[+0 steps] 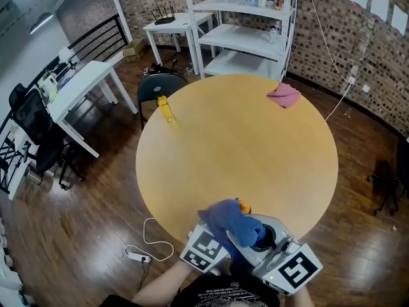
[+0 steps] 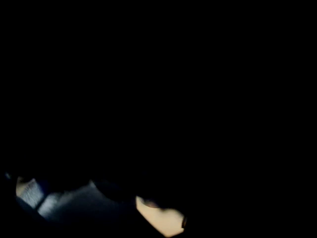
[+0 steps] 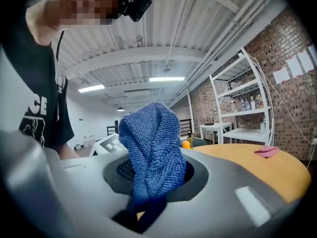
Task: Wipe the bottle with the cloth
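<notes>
A blue cloth [image 1: 231, 222] is bunched up at the table's near edge, over the fronts of both grippers. My right gripper [image 1: 263, 234] is shut on the blue cloth [image 3: 151, 148], which rises out of the gap between its grey jaws [image 3: 148, 205]. My left gripper [image 1: 220, 232] shows only its marker cube; its jaws are hidden under the cloth and its own view is almost black. An orange rounded thing [image 1: 243, 205] peeks out beside the cloth. A yellow bottle [image 1: 166, 110] stands alone at the table's far left edge.
The round wooden table [image 1: 255, 152] carries a pink cloth [image 1: 284, 95] at its far right. A black chair [image 1: 158, 87] stands behind the table, with white shelves [image 1: 249, 34] beyond it. A white power strip [image 1: 137, 255] and its cable lie on the floor at the near left.
</notes>
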Demonstrator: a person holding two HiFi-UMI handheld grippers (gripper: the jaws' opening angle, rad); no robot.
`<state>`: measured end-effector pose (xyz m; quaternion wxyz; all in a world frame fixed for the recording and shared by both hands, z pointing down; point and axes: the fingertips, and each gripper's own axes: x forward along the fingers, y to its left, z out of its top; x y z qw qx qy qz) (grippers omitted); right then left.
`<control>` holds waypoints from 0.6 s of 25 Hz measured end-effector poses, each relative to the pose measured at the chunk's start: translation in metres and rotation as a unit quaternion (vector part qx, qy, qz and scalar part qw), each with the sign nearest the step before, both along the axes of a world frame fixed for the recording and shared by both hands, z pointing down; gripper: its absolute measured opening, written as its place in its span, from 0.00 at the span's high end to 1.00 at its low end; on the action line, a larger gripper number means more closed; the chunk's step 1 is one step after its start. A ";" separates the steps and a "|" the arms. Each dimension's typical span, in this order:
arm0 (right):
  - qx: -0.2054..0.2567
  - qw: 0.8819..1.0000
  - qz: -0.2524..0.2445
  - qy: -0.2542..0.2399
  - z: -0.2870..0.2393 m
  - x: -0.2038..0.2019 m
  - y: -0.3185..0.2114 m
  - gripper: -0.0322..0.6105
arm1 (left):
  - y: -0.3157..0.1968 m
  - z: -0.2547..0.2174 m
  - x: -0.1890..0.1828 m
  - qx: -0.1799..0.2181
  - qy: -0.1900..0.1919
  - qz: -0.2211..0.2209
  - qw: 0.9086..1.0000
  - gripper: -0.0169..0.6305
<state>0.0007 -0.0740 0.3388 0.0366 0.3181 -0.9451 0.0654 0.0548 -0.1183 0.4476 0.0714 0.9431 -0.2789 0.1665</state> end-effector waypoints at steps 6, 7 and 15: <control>-0.007 1.000 -0.015 -0.008 0.001 0.009 0.005 0.78 | -0.004 -0.008 -0.010 -0.008 0.027 -0.007 1.000 0.55; -0.007 1.000 -0.014 -0.012 -0.001 0.012 0.005 0.78 | -0.004 -0.010 -0.010 -0.006 0.028 -0.007 1.000 0.55; -0.016 0.999 0.012 -0.048 -0.004 0.039 0.004 0.78 | -0.005 -0.018 -0.016 -0.001 0.042 -0.008 0.999 0.55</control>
